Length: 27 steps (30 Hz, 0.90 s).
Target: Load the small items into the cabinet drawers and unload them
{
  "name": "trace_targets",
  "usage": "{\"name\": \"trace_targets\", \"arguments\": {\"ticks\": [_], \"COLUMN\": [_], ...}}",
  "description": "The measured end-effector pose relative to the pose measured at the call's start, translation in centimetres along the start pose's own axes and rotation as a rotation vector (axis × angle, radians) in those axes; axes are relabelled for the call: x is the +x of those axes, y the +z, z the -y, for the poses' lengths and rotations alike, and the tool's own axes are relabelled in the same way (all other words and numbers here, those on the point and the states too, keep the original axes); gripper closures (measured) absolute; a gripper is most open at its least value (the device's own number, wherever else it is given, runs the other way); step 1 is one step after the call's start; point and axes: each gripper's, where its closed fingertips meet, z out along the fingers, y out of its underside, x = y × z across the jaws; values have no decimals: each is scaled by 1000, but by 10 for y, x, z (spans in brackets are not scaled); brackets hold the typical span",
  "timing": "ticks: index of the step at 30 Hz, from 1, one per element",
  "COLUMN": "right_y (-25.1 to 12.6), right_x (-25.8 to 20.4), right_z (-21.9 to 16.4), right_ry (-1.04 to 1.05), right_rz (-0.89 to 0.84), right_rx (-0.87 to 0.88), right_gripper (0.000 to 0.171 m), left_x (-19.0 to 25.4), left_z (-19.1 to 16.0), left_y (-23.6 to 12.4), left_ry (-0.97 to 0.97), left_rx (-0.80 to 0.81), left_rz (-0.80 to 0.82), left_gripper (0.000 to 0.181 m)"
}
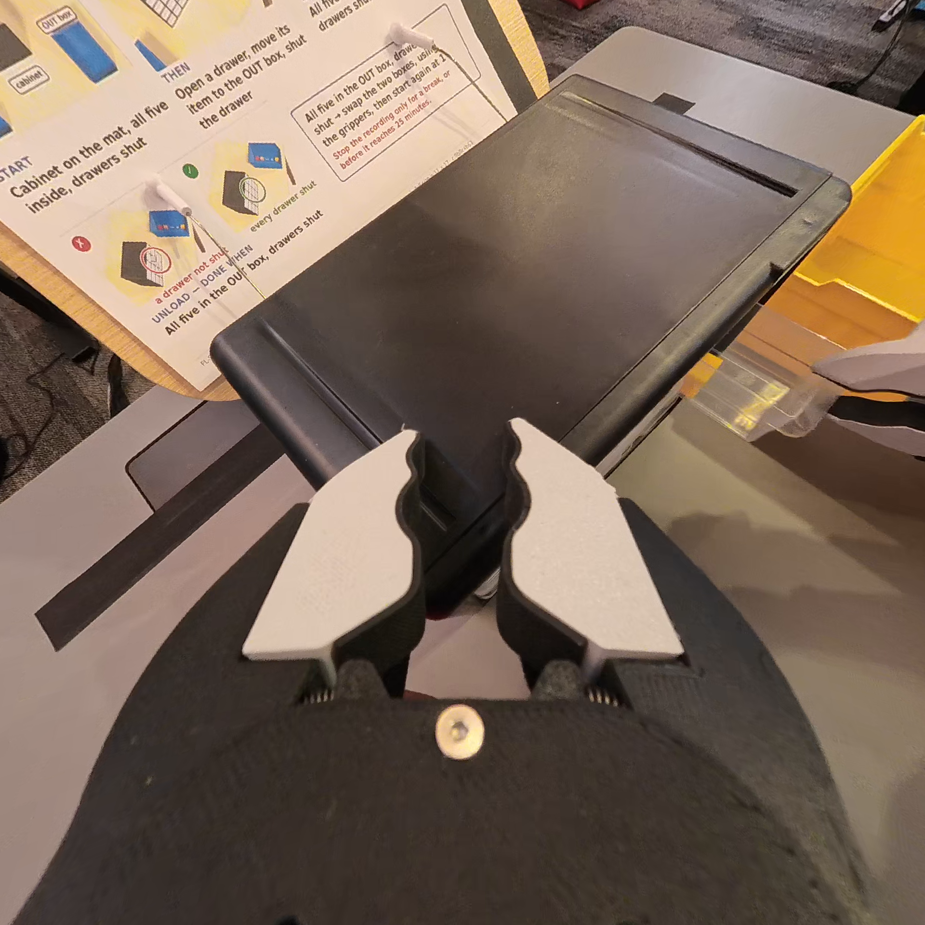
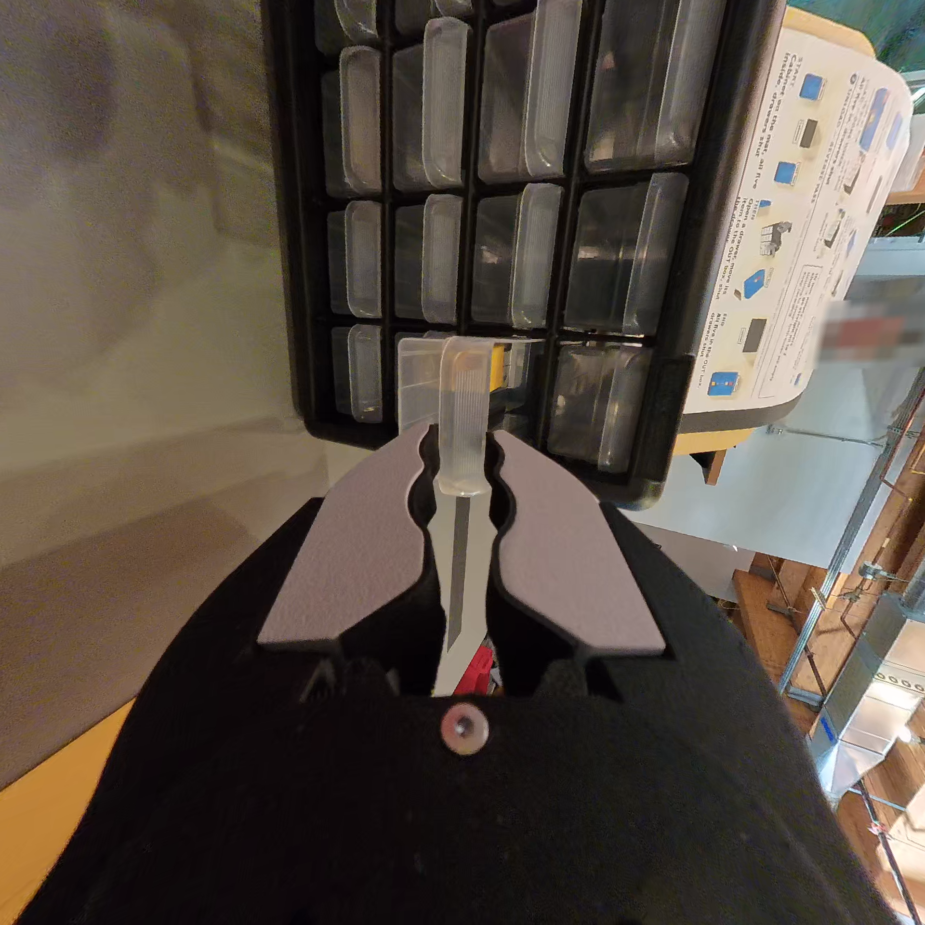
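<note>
The black cabinet (image 1: 550,250) stands on the grey table, and I see its top in the left wrist view. My left gripper (image 1: 463,430) is closed around the cabinet's near edge. In the right wrist view the cabinet's front (image 2: 701,250) shows a grid of clear drawers. My right gripper (image 2: 460,440) is shut on the clear handle (image 2: 463,410) of a bottom-row drawer (image 2: 420,380), which is pulled partly out. A yellow item (image 2: 498,368) lies inside it. The same drawer (image 1: 751,400) and the right gripper's finger (image 1: 871,370) show at the right of the left wrist view.
A yellow box (image 1: 876,240) stands just beyond the cabinet's front. An instruction sheet on a wooden board (image 1: 250,150) leans behind the cabinet. A black mat (image 1: 150,550) lies under the cabinet on the grey table (image 1: 751,575). There is about 20 cm between the tips of the two grippers.
</note>
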Motion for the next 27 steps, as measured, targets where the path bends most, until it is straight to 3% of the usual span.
{"name": "trace_targets", "arguments": {"ticks": [14,16,18,21,24,27], "right_y": [-23,-29,-37,-47,-35,-18], "right_x": [-9,-12,-16,1,18,9], "right_z": [7,13,15,25,19,23], "right_ry": [5,32,81,225,262,322], "right_rz": [55,102,191,277,316,474], "right_rx": [30,71,99,191,169,164], "right_gripper": [155,154,138,135,136,135], "left_x": [2,1,0,1,0,0], "left_z": [-11,-11,-11,-11,-11,-11], "left_y": [-15,-15,-14,-14,-14,-14], "left_ry": [-90,-103,-111,-104,-108,-110], "left_rx": [-60,-43,-32,-38,-36,-31], "left_rz": [-19,-32,-39,-32,-34,-34], "left_gripper": [156,157,158,158,158,158]}}
